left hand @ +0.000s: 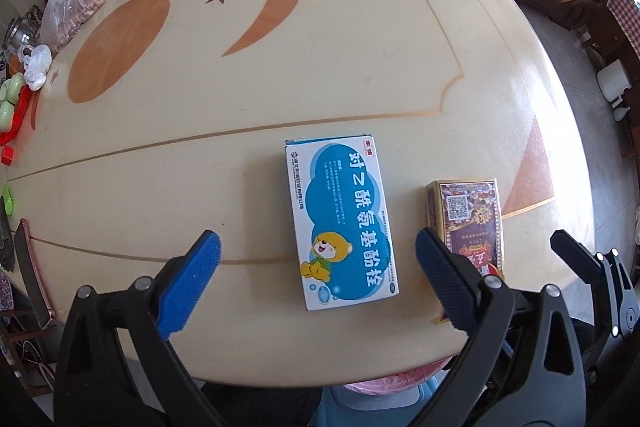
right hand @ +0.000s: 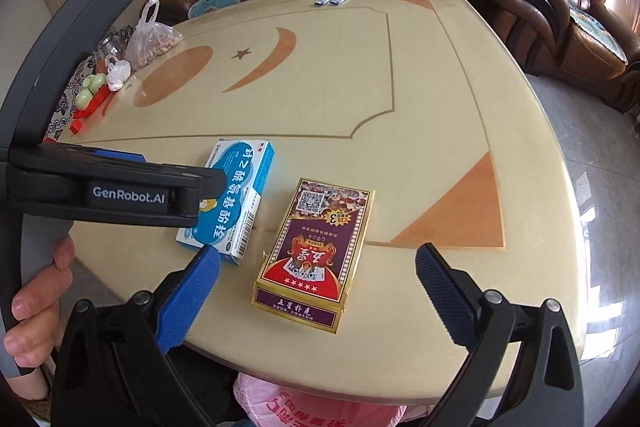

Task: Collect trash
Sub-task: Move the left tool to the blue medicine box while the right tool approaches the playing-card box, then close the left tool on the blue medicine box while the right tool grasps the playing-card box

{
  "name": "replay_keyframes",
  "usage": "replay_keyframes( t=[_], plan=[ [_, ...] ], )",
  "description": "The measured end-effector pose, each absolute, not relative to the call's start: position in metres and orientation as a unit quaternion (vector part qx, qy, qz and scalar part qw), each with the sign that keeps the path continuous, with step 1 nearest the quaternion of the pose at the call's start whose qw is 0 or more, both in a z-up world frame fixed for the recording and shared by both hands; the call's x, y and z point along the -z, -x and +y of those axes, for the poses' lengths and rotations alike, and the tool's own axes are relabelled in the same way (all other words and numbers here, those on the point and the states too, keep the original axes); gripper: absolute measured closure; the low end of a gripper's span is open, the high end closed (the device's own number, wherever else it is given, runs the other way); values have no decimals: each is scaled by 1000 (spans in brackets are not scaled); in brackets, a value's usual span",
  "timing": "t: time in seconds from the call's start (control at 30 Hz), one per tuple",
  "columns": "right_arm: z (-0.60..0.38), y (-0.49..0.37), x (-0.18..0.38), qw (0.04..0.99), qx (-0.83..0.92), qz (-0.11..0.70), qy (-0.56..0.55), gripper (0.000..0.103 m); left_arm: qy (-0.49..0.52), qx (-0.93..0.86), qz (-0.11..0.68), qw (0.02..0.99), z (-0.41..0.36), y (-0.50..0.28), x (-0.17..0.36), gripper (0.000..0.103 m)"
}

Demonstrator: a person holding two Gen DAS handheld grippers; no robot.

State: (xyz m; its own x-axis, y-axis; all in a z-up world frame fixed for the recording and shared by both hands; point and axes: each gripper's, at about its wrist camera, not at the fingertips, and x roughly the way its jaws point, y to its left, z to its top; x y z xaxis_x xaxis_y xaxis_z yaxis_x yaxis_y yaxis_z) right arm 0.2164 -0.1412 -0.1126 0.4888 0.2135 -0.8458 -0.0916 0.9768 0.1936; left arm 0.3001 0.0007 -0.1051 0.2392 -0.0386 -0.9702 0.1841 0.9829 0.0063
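Both tongs, left [left hand: 318, 269] and right [right hand: 318, 281], gape empty; I risk nudging the blue-white cardboard medicine box [left hand: 340, 223] or purple-gold card box [right hand: 316, 251] off the surface's near edge.

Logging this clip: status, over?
Left gripper open over blue medicine box. Right gripper open over card box. Nothing gripped; path clear.

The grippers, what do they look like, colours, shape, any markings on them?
Both are black plastic two-finger tools. The left gripper and right gripper have blue ribbed pads on the fingertips, angular linkage arms and round silver pivot pins. From the right wrist view, the left tool's side carries white lettering "GenRobot.AI" and a curved grey handle. No cables or sleeves show.
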Motion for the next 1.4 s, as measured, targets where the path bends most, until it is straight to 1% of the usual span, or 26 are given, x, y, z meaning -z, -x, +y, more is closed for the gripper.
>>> replay_keyframes(
  t=[0.37, 0.57, 0.73, 0.77, 0.8, 0.83, 0.87, 0.9, 0.97, 1.0, 1.03, 1.13, 1.4],
  plan=[
    [-137, -230, 157, 847, -64, 522, -81, 6, -57, 74, 633, 768, -4, -314, 136, 8],
    [-124, -224, 162, 865, -38, 500, -32, 6, -30, 90, 648, 756, -3, -319, 153, 8],
    [-119, -218, 166, 876, -27, 481, -5, 6, -46, 89, 635, 766, -8, -316, 156, 8],
    [-118, -217, 166, 878, -25, 478, -2, 8, -46, 87, 633, 768, -9, -315, 157, 9],
    [-118, -216, 166, 881, -21, 473, 3, 10, -50, 84, 631, 770, -9, -314, 157, 13],
    [-118, -216, 166, 883, -21, 468, 5, 15, -58, 78, 628, 772, -10, -313, 156, 19],
    [-119, -215, 165, 885, -21, 464, 5, 22, -63, 74, 626, 774, -10, -310, 155, 23],
    [-121, -214, 163, 888, -20, 460, 5, 26, -64, 73, 624, 775, -9, -309, 154, 28],
    [-125, -214, 161, 890, -19, 456, 3, 40, -65, 72, 623, 777, -9, -307, 154, 35],
    [-127, -215, 160, 889, -21, 457, -1, 40, -63, 70, 621, 778, -8, -306, 153, 41],
    [-129, -215, 159, 889, -26, 458, -7, 40, -59, 69, 619, 780, -6, -299, 152, 42],
    [-134, -216, 156, 891, -27, 454, -11, 41, -36, 80, 619, 781, 1, -293, 151, 42],
    [-134, -198, 125, 911, -20, 410, 31, 42, -15, 76, 596, 799, 24, -281, 143, 42]
  ],
)
